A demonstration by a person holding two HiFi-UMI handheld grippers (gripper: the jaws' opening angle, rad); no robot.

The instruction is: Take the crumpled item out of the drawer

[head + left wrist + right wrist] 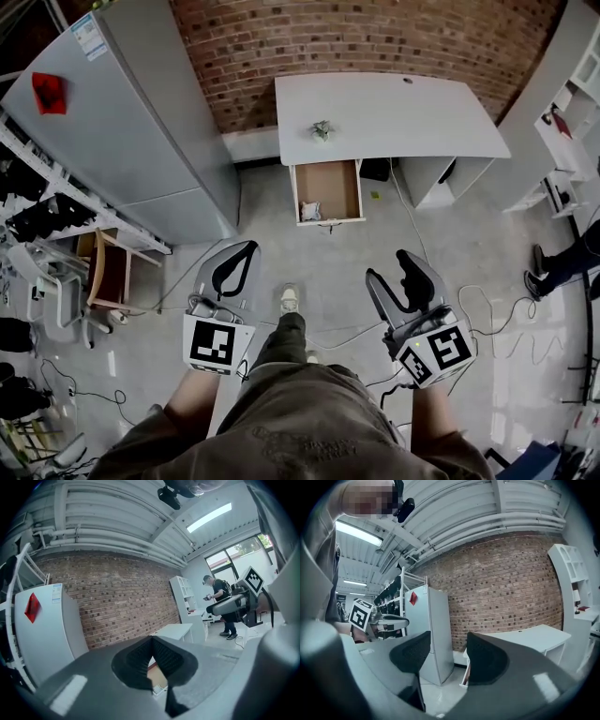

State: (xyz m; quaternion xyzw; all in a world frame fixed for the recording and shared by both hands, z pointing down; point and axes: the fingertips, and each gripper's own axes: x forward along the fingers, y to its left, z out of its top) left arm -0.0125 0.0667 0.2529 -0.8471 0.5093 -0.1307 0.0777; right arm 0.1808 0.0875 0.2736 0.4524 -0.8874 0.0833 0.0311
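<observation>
- Fingers: left gripper (151, 643) pressed together, empty; right gripper (449, 662) spread wide, empty.
- Crumpled item (310, 211) lies in open drawer (336, 183), near-left corner, well ahead of both.
- Suggest: approach, descend right gripper vertically, straddle item clear of drawer wall.

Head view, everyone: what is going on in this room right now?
A person stands back from the white desk, a gripper in each hand, neither holding anything. The left gripper is shut and the right gripper is open. The drawer under the desk is pulled out, and the crumpled item lies untouched in its near left corner.
</observation>
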